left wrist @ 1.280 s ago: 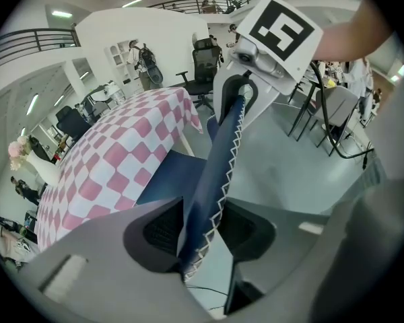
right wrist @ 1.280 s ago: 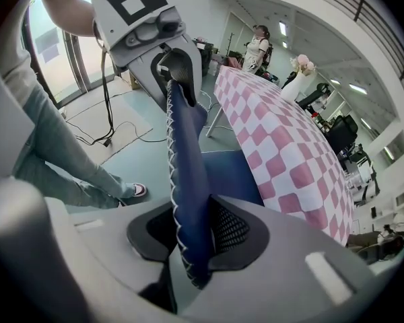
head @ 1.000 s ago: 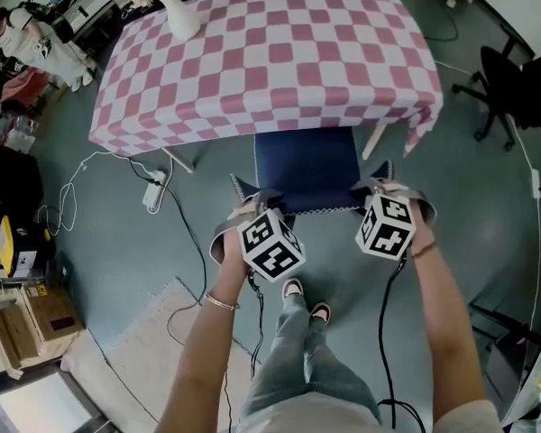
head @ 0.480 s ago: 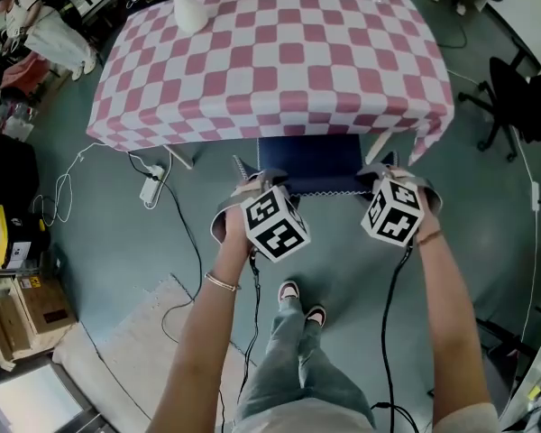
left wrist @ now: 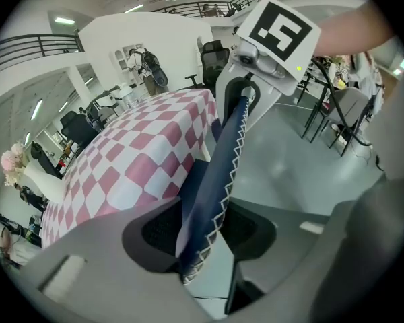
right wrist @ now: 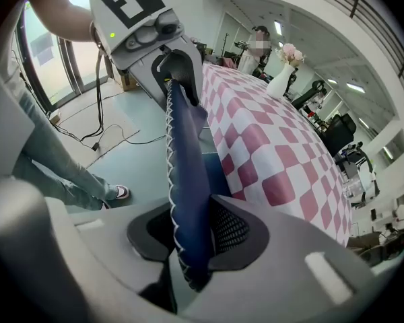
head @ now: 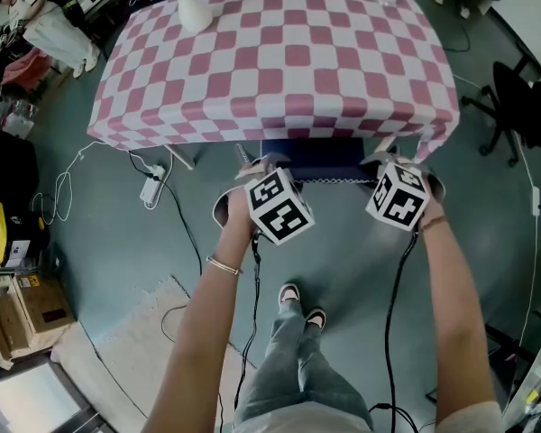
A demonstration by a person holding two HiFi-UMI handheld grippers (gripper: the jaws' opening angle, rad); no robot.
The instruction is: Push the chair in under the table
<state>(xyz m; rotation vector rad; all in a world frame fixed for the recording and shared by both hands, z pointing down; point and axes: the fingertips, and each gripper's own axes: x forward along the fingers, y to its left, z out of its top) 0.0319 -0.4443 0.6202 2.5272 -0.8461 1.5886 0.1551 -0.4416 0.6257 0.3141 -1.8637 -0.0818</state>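
- Left gripper (left wrist: pixel 196 239): jaws closed on the top edge of the navy-blue padded chair backrest with white zigzag stitching (head: pixel 312 162). I read it as a firm pinch.
- Right gripper (right wrist: pixel 188 242): jaws pinching the same backrest edge at its other end, and the two grippers faced each other along it.
- Chair position: most of the seat was under the table. Only the backrest and a thin strip of seat showed beyond the cloth's hem.
- Table with pink-and-white checked tablecloth (head: pixel 279 61): the hanging hem was just ahead of both grippers.
- Step in hand, as I judged it: the last stretch of the push.
- Next move called for: a short level shove forward, both hands kept even so the chair ran straight, then release.
- Possible obstructions: the white table leg (head: pixel 384 145) just beside the chair's right side, and the draped hem, which could snag on the grippers.
- White vase (head: pixel 191 12): at the far left corner of the table, and it could topple if the table were knocked.
- White power strip with cables (head: pixel 151 189): on the floor to the left, apart from the chair.
- Black office chair (head: pixel 523 93): to the right, well apart.
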